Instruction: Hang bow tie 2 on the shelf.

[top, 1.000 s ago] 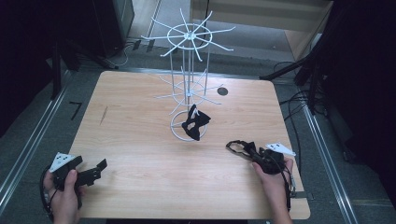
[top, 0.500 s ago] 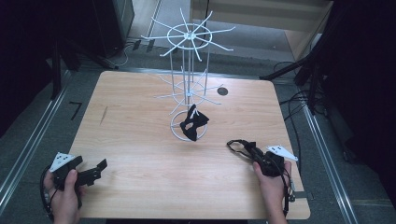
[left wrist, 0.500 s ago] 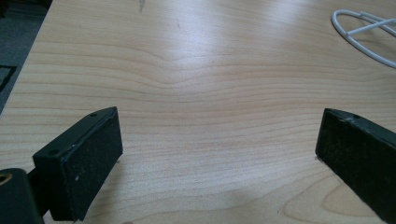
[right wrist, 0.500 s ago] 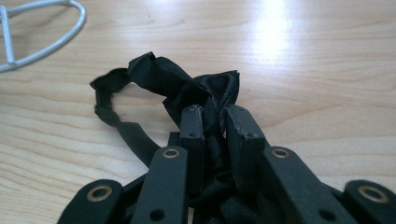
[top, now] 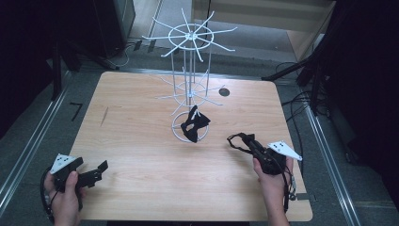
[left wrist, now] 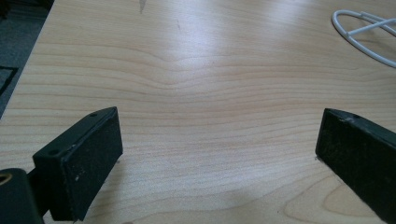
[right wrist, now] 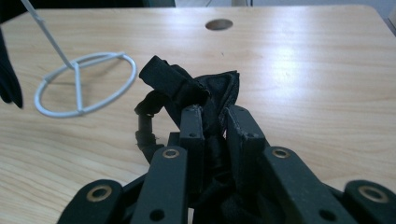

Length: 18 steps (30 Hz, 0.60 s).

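Black cloth (right wrist: 205,93) sits clamped between the closed jaws of the right gripper (right wrist: 212,119), near the table's (top: 141,141) right front. Left gripper (top: 96,170) rests at the front left, jaws wide apart over bare wood. Farther back, a white wire rack (top: 190,70) holds another black piece (top: 194,125).

Each black hand-held gripper (top: 96,170) (top: 237,140) carries a grey three-cornered plate; brass-ringed screws stud the linkages.
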Each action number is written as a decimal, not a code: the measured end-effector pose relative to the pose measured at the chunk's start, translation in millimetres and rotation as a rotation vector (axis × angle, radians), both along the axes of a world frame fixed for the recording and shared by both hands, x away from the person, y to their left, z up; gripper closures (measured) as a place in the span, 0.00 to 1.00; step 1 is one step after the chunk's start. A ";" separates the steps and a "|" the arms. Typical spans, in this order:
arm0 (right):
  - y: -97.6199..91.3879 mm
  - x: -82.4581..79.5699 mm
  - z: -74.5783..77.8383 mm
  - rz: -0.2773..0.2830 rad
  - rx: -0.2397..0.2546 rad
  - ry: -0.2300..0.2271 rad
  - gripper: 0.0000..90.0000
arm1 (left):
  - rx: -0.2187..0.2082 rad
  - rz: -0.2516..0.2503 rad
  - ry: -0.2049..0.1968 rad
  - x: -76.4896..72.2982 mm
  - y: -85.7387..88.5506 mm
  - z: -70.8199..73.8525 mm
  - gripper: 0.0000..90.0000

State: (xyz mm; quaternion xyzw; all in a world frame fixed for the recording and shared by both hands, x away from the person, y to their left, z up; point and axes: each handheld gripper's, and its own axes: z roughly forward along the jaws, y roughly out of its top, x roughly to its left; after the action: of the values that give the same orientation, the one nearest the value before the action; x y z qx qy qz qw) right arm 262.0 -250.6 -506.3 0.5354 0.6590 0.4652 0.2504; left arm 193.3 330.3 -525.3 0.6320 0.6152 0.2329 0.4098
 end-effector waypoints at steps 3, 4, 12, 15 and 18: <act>4.3 -0.3 7.6 0.010 -0.001 -0.025 0.87 | 0.002 -0.002 0.002 0.0 0.2 0.0 0.01; 5.3 -0.3 9.4 0.011 -0.001 -0.028 0.87 | 0.002 -0.002 0.002 0.0 0.2 0.0 0.01; 14.0 0.9 26.9 0.021 0.016 -0.055 0.86 | 0.002 -0.001 0.002 0.0 0.3 0.0 0.01; 17.5 0.3 34.1 0.027 0.023 -0.074 0.86 | 0.003 -0.002 0.003 0.1 0.1 0.0 0.01; 20.3 -0.6 40.2 0.033 0.026 -0.089 0.87 | 0.003 -0.002 0.003 0.2 0.2 -0.1 0.01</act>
State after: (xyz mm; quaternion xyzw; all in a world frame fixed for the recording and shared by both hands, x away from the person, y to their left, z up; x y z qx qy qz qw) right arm 261.4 -230.3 -466.1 0.5064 0.6498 0.5011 0.2650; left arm 193.5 330.5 -525.3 0.6336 0.6146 0.2323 0.4084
